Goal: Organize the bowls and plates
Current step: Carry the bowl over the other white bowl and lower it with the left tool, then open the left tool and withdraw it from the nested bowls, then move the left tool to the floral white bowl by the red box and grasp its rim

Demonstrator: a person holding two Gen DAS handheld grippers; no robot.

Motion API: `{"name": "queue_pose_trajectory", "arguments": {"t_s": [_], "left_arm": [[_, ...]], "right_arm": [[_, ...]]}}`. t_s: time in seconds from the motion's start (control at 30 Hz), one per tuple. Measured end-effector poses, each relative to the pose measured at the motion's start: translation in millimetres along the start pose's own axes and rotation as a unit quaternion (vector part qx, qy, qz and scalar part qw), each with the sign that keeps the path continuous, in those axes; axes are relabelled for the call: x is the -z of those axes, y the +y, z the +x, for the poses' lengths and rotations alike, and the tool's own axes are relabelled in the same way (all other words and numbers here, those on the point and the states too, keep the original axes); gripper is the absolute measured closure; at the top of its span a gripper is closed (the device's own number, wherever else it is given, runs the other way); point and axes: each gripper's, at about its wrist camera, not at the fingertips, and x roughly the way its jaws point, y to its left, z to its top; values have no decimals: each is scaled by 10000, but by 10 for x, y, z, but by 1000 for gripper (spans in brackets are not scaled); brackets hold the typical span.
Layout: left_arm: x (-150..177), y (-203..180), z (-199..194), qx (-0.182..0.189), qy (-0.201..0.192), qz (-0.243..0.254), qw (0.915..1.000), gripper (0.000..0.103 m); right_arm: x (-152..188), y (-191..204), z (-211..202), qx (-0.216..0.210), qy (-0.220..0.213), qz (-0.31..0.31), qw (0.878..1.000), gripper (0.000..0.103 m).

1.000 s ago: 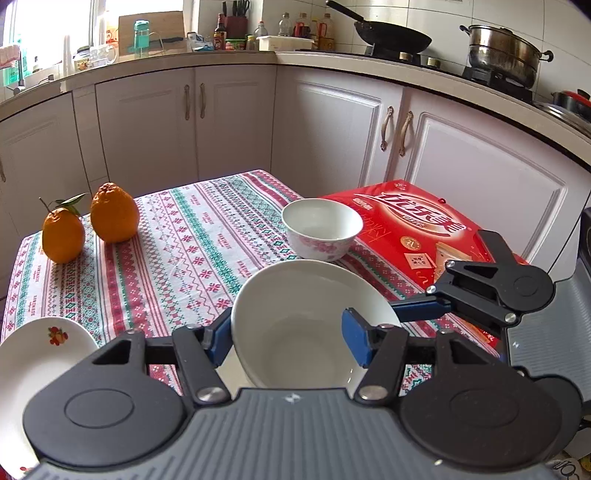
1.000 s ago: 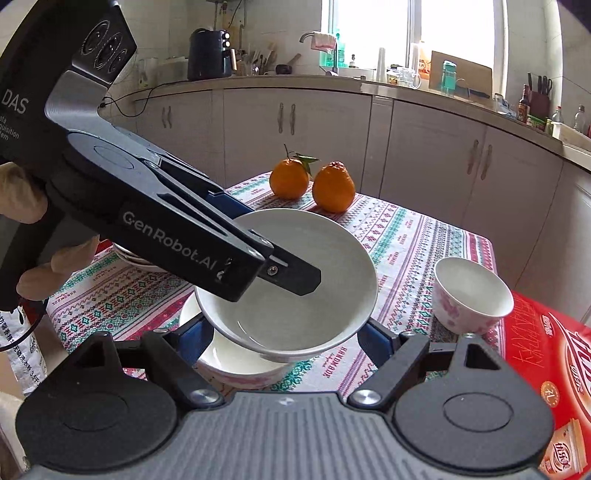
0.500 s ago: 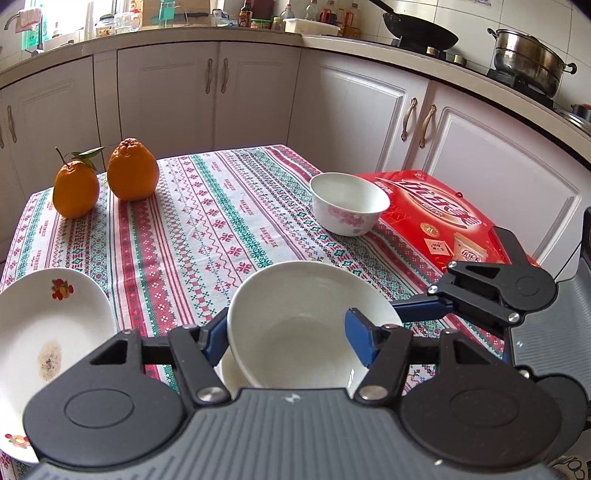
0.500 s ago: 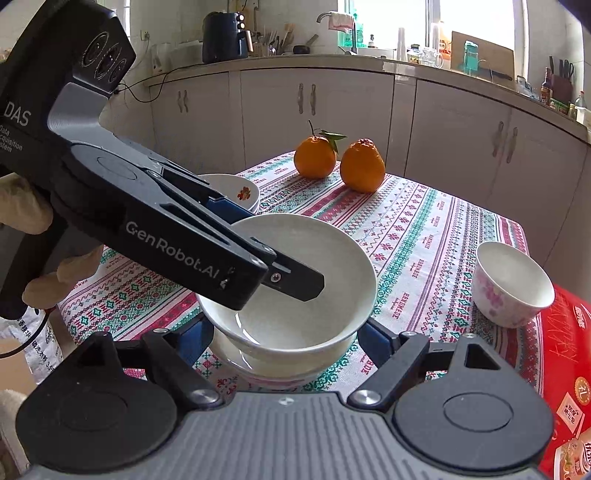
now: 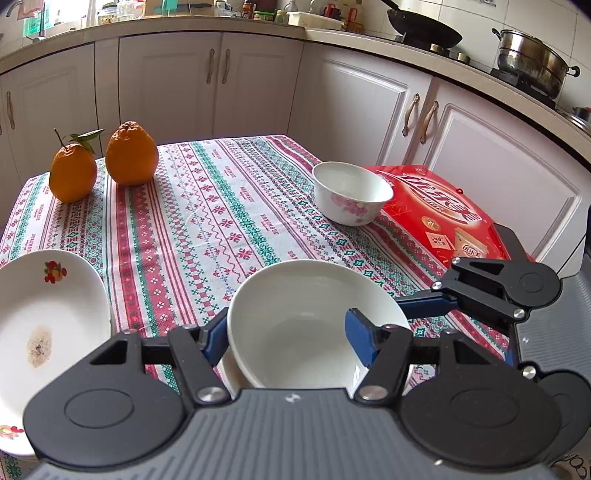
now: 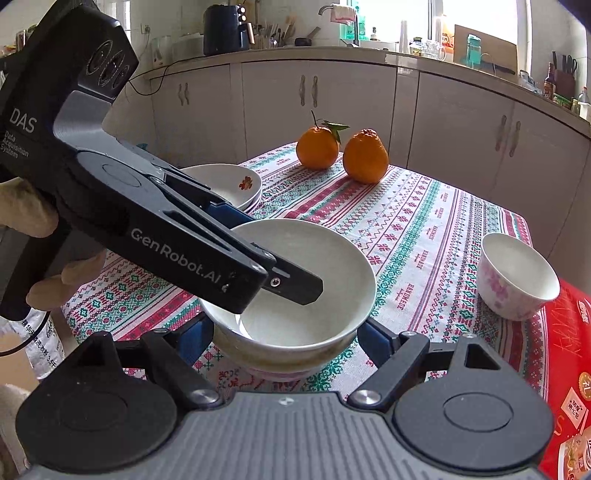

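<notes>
The left gripper [image 5: 286, 338] straddled the top bowl's [image 5: 314, 321] rim, pads slack; the right gripper [image 6: 284, 338] flanked the nested bowls, spread.

Daylight floods in from the window [image 6: 472, 22] behind the counter, blown out to pure white in my right view. The tablecloth [image 5: 207, 221] is evenly lit, shadows soft and faint. Soft glare sits on the white bowl [image 5: 306, 317]. Both views are sharp at the centre; cabinet lines bend at the edges, and the corners go dark
</notes>
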Motion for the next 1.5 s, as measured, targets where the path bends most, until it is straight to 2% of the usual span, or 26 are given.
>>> {"name": "queue_pose_trajectory", "arguments": {"t_s": [0.17,0.3,0.47,0.6,0.9,1.07,1.5], "left_arm": [[5,14,17,50,-14,-32,10000,36],[22,11,28,189,-12,-33,9998,24],[35,-15,25,274,-16,-6,9996,14],[37,-37,-19,76,-91,177,9998,8],[-82,36,-220,-232,-281,475,9982,6],[-233,-16,-268,-397,-383,801,9953,4],[-789,-342,57,-127,-553,1470,9875,1]], "right_arm": [[1,-7,2,-6,3,26,10000,15],[6,-6,1,-16,-3,16,10000,15],[21,-21,5,-43,12,100,9999,13],[46,1,-31,37,-52,30,10000,3],[60,-28,-173,154,-210,61,9996,0],[111,-113,-303,418,-269,84,9987,0],[245,-723,-476,1213,-289,396,9914,0]]}}
